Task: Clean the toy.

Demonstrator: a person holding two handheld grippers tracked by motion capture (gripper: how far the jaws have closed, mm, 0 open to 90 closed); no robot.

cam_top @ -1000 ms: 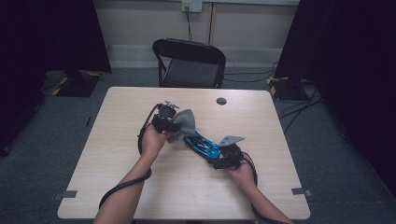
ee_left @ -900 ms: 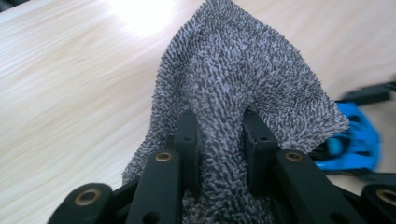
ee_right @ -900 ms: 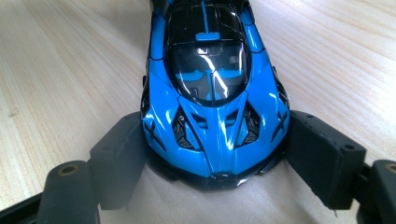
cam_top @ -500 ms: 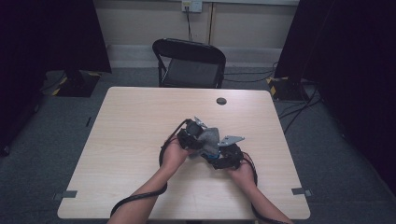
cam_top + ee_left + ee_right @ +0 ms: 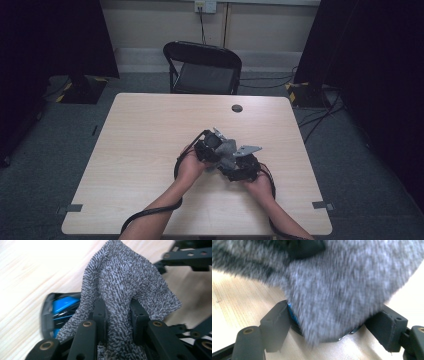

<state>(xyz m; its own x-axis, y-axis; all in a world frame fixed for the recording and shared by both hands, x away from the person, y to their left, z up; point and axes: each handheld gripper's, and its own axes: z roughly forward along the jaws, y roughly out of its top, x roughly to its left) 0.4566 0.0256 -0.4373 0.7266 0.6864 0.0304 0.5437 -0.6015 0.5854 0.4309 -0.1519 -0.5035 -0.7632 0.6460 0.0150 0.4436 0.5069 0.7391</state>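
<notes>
Gripping a speckled grey knitted cloth [image 5: 125, 290], the left tongs [image 5: 117, 312] are clamped tight on a fold of it, the fabric bunched between the two black jaws and spilling up and over them. Under that cloth, in the left gripper view, sits a blue and black flat object [image 5: 56, 311] lying on the pale wooden tabletop [image 5: 25, 277], partly covered by the fabric's edge.

Over to the right tongs [image 5: 329, 332]: their jaws stand wide on either side of that same blue and black object, a sliver of blue edge showing beside one jaw, and they appear to be holding it, though the grey cloth draped across it hides the contact.

From the high view, both hands meet near the middle of the tabletop, a little toward the person's side. The left tongs [image 5: 212, 147] and right tongs [image 5: 240, 167] are pressed close together, with the grey cloth [image 5: 227, 149] between them. A small dark round disc [image 5: 237, 108] lies near the far edge, and a black folding chair [image 5: 202, 67] stands behind.
</notes>
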